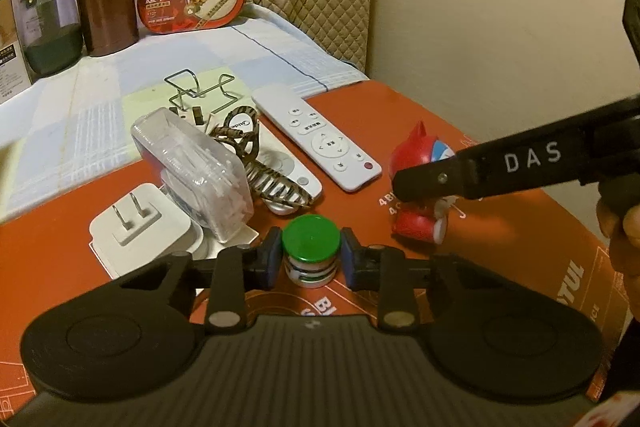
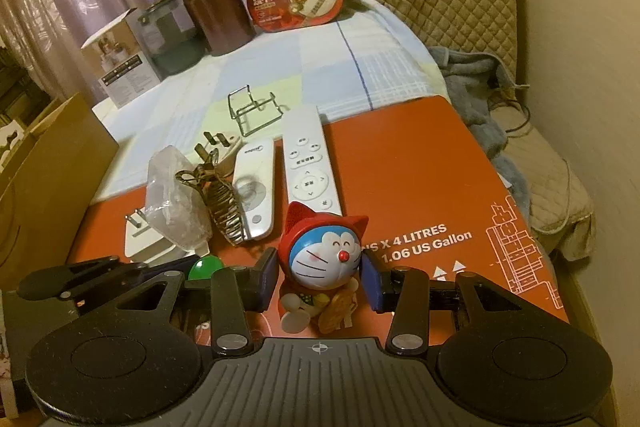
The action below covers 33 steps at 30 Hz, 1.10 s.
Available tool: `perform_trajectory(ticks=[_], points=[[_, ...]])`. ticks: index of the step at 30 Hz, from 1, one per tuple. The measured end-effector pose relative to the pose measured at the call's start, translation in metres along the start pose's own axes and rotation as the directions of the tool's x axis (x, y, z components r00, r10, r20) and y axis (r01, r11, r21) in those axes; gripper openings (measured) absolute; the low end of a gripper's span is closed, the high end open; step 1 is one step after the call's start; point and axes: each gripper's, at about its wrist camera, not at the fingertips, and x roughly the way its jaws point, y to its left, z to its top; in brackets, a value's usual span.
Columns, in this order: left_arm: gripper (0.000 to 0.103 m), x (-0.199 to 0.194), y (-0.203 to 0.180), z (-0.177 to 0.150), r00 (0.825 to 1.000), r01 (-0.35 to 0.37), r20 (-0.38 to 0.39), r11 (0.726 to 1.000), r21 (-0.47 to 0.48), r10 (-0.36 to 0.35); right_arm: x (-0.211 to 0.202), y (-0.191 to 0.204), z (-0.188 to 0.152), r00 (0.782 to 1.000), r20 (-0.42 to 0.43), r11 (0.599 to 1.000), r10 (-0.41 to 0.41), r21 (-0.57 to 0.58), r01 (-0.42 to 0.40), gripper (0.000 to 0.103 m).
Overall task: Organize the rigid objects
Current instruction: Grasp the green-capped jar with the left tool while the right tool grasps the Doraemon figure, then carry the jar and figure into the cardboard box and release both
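Now my left gripper (image 1: 307, 259) pinches the green-capped jar (image 1: 311, 251); my right gripper (image 2: 320, 279) clasps the cat figurine (image 2: 320, 259); next, lifting both clear.

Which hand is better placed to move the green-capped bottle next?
Left. The left claw is shut on the green-capped bottle, pads on both sides. The right claw stands around the red cat figurine.

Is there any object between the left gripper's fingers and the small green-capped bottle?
No. The left gripper has its pads directly on the green-capped bottle, one on each side, nothing between. The white charger and clear plastic box lie farther left, apart from it.
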Motion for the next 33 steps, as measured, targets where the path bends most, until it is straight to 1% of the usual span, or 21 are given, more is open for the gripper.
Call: perform_trajectory(ticks=[2, 6, 8, 11, 16, 19, 22, 25, 28, 30, 33], points=[[0.025, -0.005, 0.002, 0.0, 1.0, -0.007, -0.001, 1.0, -0.016, 0.007, -0.002, -0.001, 0.0, 1.0, 0.008, 1.0, -0.006, -0.001, 0.006, 0.041], [0.025, -0.027, 0.007, -0.003, 1.0, -0.02, 0.002, 0.999, -0.042, 0.021, -0.007, 0.003, -0.001, 0.999, 0.032, 1.0, 0.002, -0.022, -0.001, 0.041], [0.025, -0.042, 0.011, -0.003, 0.999, -0.035, 0.002, 0.997, -0.063, 0.035, -0.01, 0.009, -0.001, 0.999, 0.044, 0.999, 0.013, -0.042, -0.011, 0.041], [0.025, -0.069, 0.019, -0.002, 0.998, -0.055, 0.022, 0.994, -0.095, 0.058, -0.021, 0.023, -0.003, 0.997, 0.069, 0.996, 0.028, -0.082, -0.023, 0.04], [0.025, -0.118, 0.036, 0.006, 0.994, -0.091, 0.053, 0.987, -0.133, 0.099, -0.044, 0.055, -0.008, 0.994, 0.087, 0.988, 0.064, -0.144, -0.051, 0.041], [0.025, -0.149, 0.05, 0.013, 0.99, -0.11, 0.075, 0.982, -0.156, 0.122, -0.06, 0.082, -0.005, 0.989, 0.098, 0.978, 0.107, -0.19, -0.087, 0.041], [0.025, -0.182, 0.07, 0.02, 0.984, -0.125, 0.101, 0.973, -0.193, 0.147, -0.071, 0.117, 0.003, 0.982, 0.104, 0.961, 0.158, -0.243, -0.129, 0.041], [0.025, -0.212, 0.096, 0.024, 0.974, -0.167, 0.116, 0.961, -0.221, 0.196, -0.078, 0.154, 0.012, 0.968, 0.104, 0.942, 0.226, -0.278, -0.19, 0.041], [0.025, -0.244, 0.127, 0.026, 0.955, -0.24, 0.117, 0.943, -0.232, 0.272, -0.08, 0.195, 0.02, 0.95, 0.096, 0.912, 0.299, -0.322, -0.254, 0.041], [0.025, -0.26, 0.146, 0.025, 0.945, -0.277, 0.109, 0.93, -0.242, 0.31, -0.077, 0.222, 0.024, 0.938, 0.081, 0.889, 0.338, -0.354, -0.29, 0.041], [0.025, -0.279, 0.18, 0.017, 0.924, -0.343, 0.08, 0.902, -0.264, 0.375, -0.062, 0.264, 0.027, 0.921, 0.039, 0.857, 0.389, -0.383, -0.346, 0.041]])
